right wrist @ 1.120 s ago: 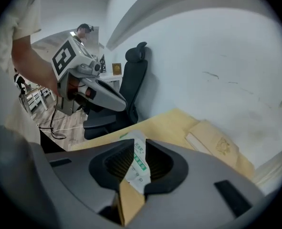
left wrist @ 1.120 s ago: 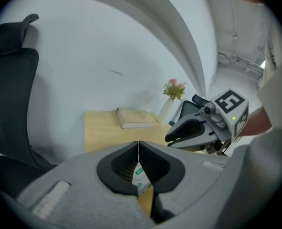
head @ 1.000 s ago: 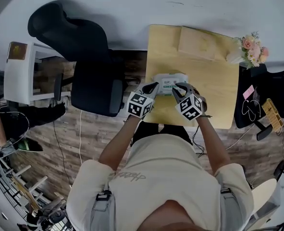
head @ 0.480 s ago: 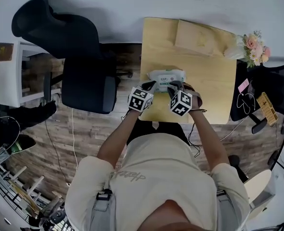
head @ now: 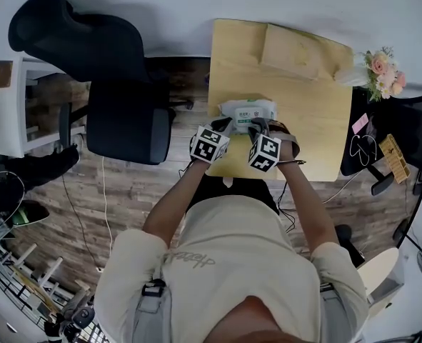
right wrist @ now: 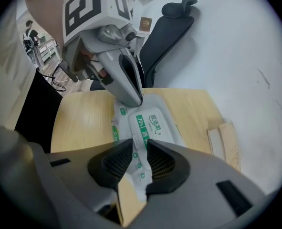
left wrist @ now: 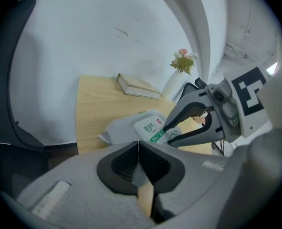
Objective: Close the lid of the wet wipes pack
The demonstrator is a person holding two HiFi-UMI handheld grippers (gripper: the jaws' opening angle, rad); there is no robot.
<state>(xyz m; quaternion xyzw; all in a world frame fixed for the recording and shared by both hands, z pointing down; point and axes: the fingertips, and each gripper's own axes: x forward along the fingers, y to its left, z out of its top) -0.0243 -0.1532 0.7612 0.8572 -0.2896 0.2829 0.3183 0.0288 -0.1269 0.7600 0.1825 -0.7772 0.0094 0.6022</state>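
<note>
Two roles suit this step. The right hand-held gripper (right wrist: 140, 151), pinched narrow on the end flap of the wet wipes pack (head: 248, 110), should steady it. The left hand-held gripper (left wrist: 139, 144), jaws together, should press the lid (right wrist: 149, 123) flat. The pale, green-printed pack lies on the bench (head: 307, 106), its lid seemingly almost down.

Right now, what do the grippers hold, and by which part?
Both hold the wipes pack. The right gripper pinches the film at one end; the left gripper appears shut on the film at the opposite end.
</note>
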